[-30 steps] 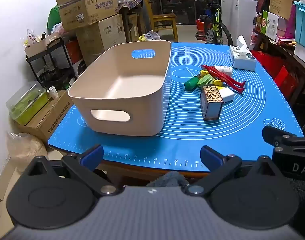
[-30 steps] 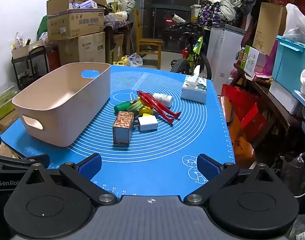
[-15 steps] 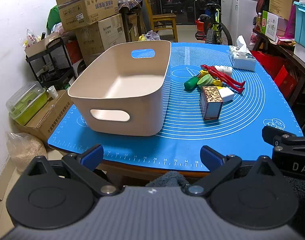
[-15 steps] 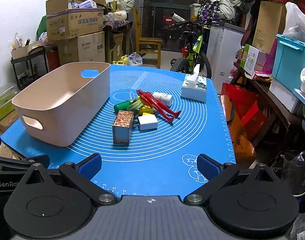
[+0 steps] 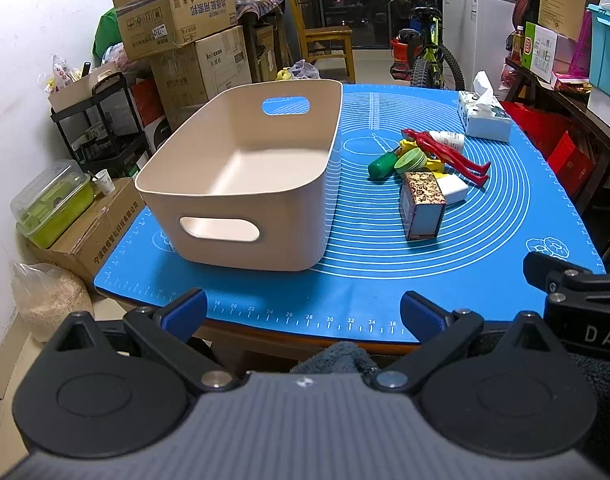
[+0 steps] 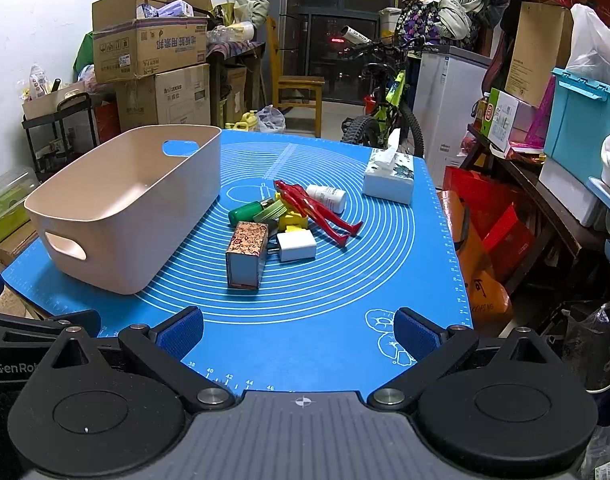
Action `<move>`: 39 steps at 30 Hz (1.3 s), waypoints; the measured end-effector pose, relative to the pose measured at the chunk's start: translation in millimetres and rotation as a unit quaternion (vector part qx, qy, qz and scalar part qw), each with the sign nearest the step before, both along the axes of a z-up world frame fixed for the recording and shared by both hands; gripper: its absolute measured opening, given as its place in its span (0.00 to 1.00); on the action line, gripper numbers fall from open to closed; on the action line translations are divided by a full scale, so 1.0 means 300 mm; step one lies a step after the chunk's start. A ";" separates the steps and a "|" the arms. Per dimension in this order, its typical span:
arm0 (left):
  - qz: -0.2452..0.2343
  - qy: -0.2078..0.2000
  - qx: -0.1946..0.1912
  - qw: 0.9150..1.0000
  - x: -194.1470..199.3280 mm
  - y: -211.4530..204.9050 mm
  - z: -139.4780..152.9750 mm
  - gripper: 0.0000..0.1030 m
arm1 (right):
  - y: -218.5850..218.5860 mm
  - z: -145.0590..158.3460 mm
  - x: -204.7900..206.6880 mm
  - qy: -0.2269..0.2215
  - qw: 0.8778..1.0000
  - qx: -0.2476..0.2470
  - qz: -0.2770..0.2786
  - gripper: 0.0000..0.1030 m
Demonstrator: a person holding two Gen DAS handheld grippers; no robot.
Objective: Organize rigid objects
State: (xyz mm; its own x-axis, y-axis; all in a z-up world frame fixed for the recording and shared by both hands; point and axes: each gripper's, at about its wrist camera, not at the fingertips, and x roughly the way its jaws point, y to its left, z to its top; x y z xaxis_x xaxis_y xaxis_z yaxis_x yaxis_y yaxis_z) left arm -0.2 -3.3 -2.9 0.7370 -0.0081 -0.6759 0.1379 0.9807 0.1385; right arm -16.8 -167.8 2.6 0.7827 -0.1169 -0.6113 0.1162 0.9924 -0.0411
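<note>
both grippers, left and right, wait wide open, so reach slowly to the box at 12 o'clock, then drop it in the bin at 10.

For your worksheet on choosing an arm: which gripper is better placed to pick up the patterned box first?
Right. The right gripper is open and faces the patterned box head-on; the left gripper faces the bin.
</note>
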 end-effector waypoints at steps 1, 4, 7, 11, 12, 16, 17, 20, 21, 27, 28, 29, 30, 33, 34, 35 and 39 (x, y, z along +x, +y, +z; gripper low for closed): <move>0.000 0.000 0.000 1.000 0.000 0.000 0.000 0.99 | 0.000 0.000 0.000 0.000 1.000 0.000 0.000 0.98; 0.002 -0.001 -0.001 1.000 -0.002 -0.002 -0.002 0.99 | 0.001 0.000 0.001 0.000 1.000 0.000 0.000 0.98; 0.002 0.001 -0.002 1.000 0.004 0.007 -0.002 0.99 | 0.000 -0.001 0.000 0.000 1.000 0.000 0.000 0.98; 0.002 0.001 -0.003 1.000 0.004 0.008 -0.001 0.99 | 0.001 -0.001 0.001 0.000 1.000 0.000 0.000 0.98; 0.002 0.001 -0.003 1.000 0.004 0.008 -0.001 0.98 | 0.001 -0.001 0.001 0.000 1.000 -0.001 0.000 0.98; 0.002 0.001 -0.003 1.000 0.004 0.007 -0.002 0.98 | 0.001 -0.002 0.002 0.001 1.000 0.000 0.000 0.98; 0.002 0.002 -0.003 1.000 0.004 0.008 -0.002 0.98 | 0.001 -0.002 0.002 0.002 1.000 0.000 0.000 0.98; 0.003 0.000 -0.002 1.000 0.004 0.009 -0.002 0.98 | 0.005 -0.005 0.004 0.002 1.000 0.000 0.000 0.98; 0.003 0.000 -0.002 1.000 0.005 0.009 -0.003 0.98 | 0.005 -0.006 0.005 0.002 1.000 0.000 0.000 0.98; 0.003 0.000 -0.003 1.000 0.004 0.011 -0.003 0.98 | 0.004 -0.004 0.004 0.002 1.000 0.000 0.000 0.98; 0.003 0.000 -0.003 1.000 0.004 0.010 -0.003 0.98 | 0.004 -0.004 0.004 0.002 1.000 0.000 0.000 0.98; 0.003 0.000 -0.003 1.000 0.004 0.010 -0.003 0.98 | 0.004 -0.005 0.004 0.002 1.000 0.000 0.000 0.98; 0.003 0.000 -0.003 1.000 0.004 0.010 -0.004 0.98 | 0.004 -0.004 0.005 0.002 1.000 0.000 0.001 0.98; 0.003 0.000 -0.003 1.000 0.004 0.010 -0.003 0.98 | 0.004 -0.003 0.004 0.002 1.000 0.000 0.000 0.98; 0.003 0.000 -0.003 1.000 0.004 0.010 -0.003 0.98 | 0.004 -0.004 0.005 0.002 1.000 0.001 0.000 0.98; 0.003 0.000 -0.003 1.000 0.004 0.010 -0.003 0.98 | 0.004 -0.003 0.004 0.002 1.000 0.000 0.000 0.98; 0.003 0.000 -0.003 1.000 0.004 0.010 -0.003 0.98 | 0.004 -0.004 0.004 0.002 1.000 0.000 0.000 0.98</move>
